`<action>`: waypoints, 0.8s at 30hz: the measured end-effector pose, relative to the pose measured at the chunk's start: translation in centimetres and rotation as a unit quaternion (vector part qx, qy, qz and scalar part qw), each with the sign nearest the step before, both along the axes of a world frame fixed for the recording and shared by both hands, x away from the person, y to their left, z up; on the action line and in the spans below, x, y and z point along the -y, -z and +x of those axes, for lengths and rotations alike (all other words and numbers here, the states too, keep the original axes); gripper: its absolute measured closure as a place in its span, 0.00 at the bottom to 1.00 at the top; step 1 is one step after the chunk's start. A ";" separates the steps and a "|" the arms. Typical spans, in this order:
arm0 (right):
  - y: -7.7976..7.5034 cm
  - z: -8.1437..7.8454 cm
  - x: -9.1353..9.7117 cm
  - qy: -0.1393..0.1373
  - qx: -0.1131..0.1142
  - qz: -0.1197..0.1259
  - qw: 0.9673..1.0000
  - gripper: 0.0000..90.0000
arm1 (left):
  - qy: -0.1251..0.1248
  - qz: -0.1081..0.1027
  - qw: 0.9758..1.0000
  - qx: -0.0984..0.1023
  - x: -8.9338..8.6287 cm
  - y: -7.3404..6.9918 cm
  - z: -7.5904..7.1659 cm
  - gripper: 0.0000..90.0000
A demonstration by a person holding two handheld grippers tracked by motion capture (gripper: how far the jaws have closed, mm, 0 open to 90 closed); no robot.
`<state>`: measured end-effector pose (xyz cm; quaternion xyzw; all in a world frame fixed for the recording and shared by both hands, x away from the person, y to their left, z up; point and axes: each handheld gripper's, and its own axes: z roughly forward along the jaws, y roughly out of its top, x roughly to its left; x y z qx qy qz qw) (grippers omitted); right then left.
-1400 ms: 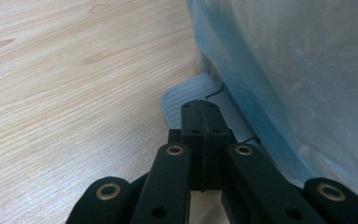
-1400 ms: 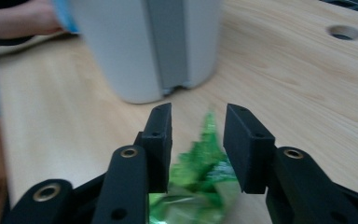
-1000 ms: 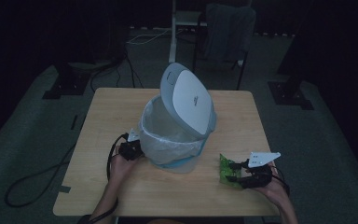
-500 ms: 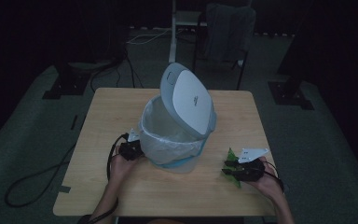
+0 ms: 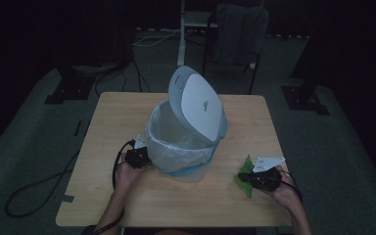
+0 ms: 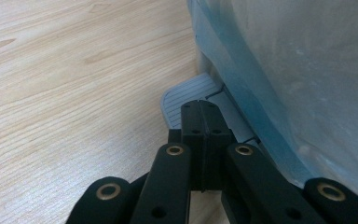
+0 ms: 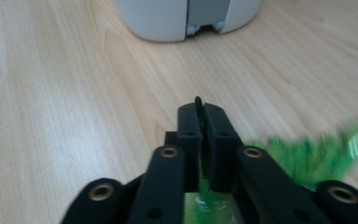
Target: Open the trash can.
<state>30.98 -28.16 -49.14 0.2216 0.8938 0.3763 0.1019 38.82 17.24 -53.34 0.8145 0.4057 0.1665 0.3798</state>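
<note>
The right gripper has shifted left, its fingers just closing on the green wrapper on the desk. Left gripper, fingers closed, presses the bin pedal. The thin wrapper may slip out.

No text, number or sign can be read anywhere. The bin lid, up and beyond the jaws in the high view, carries a small dark mark, too tiny and dim to make out.
</note>
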 end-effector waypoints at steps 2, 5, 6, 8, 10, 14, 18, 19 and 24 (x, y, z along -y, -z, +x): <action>-0.2 0.0 -0.1 0.002 0.005 0.005 1.000 0.97 | 0.001 0.001 1.000 0.000 0.0 0.0 0.0 1.00; -0.6 -0.1 -0.2 0.002 0.013 0.009 1.000 0.98 | 0.000 0.002 1.000 0.000 0.0 0.0 0.0 1.00; -0.7 -0.1 -0.2 0.002 0.016 0.009 1.000 0.98 | 0.001 0.002 1.000 0.000 0.0 0.0 0.0 1.00; -0.9 -0.1 -0.2 0.003 0.019 0.010 1.000 0.98 | 0.000 0.002 1.000 0.000 0.0 0.0 0.0 1.00; -1.1 -0.2 -0.3 0.002 0.024 0.011 1.000 0.98 | 0.000 0.002 1.000 0.000 0.0 0.0 0.0 1.00; -1.6 -0.3 -0.5 0.002 0.032 0.014 0.999 0.98 | 0.001 0.002 1.000 0.000 0.0 0.0 0.0 1.00; -2.3 -0.3 -0.8 -0.002 0.043 0.015 0.999 0.98 | 0.001 0.001 1.000 0.000 0.0 0.0 0.0 1.00; -2.4 -0.4 -0.8 -0.002 0.045 0.015 0.999 0.98 | 0.002 0.001 1.000 0.000 0.0 0.0 0.0 1.00; -3.4 -0.6 -1.2 -0.009 0.058 0.018 0.998 0.98 | 0.001 -0.001 1.000 0.000 0.0 0.0 0.0 1.00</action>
